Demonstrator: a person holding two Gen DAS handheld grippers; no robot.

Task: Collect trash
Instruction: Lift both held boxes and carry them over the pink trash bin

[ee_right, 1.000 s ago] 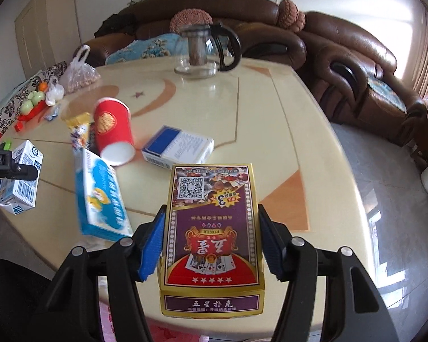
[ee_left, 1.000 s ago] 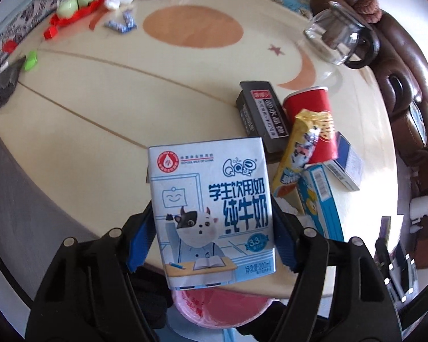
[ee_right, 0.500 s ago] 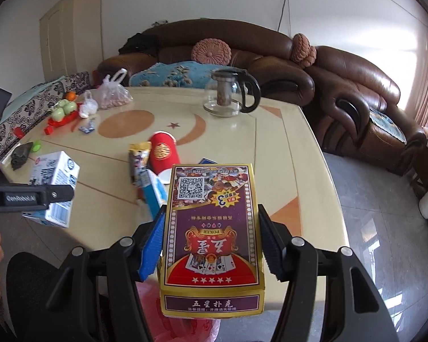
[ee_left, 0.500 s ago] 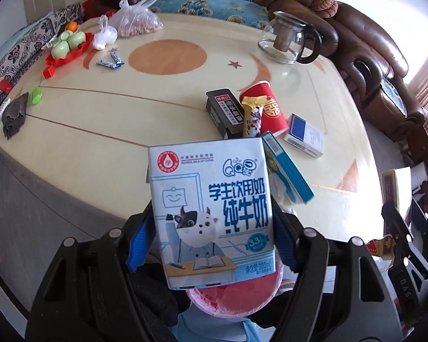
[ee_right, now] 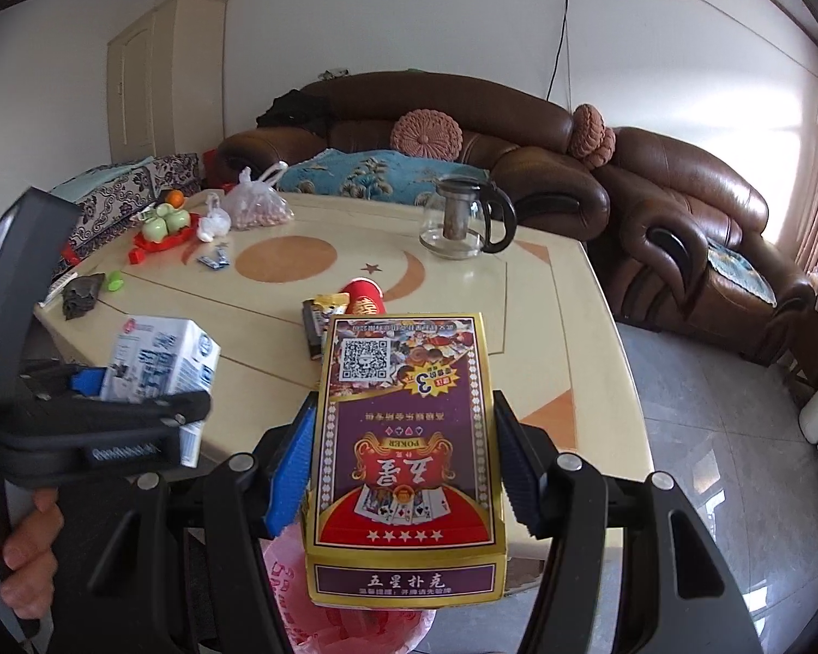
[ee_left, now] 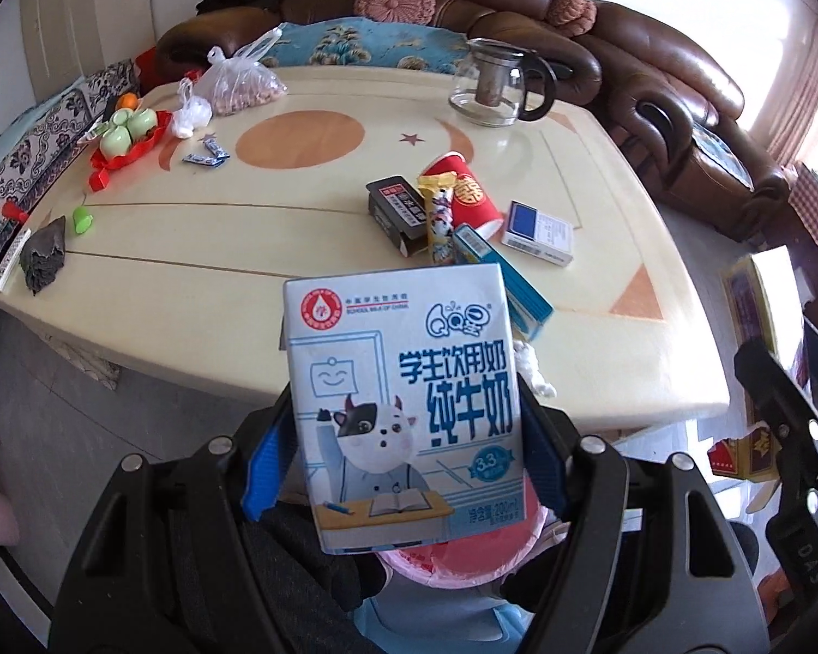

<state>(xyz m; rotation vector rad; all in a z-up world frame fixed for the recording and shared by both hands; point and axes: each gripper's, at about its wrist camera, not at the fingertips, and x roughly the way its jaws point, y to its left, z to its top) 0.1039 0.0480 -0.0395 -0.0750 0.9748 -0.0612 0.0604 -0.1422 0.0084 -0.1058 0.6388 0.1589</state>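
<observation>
We are seeing a pale blue milk carton (ee_left: 403, 403) showing a cartoon cow, a purple-and-gold card box (ee_right: 403, 436) showing red, and a cream table (ee_left: 202, 240) bearing orange shapes.

Both grippers pulled back from table (ee_left: 600, 327) – pink-lined bin (ee_right: 354, 621) below.

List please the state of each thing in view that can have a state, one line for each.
left gripper: shut on the milk carton
milk carton: held upright, off the table
right gripper: shut on the card box
card box: held, print upside down
red paper cup: lying on its side
glass teapot: upright, lid on
black box: lying, end flap open
pink trash bag: open, below the card box
</observation>
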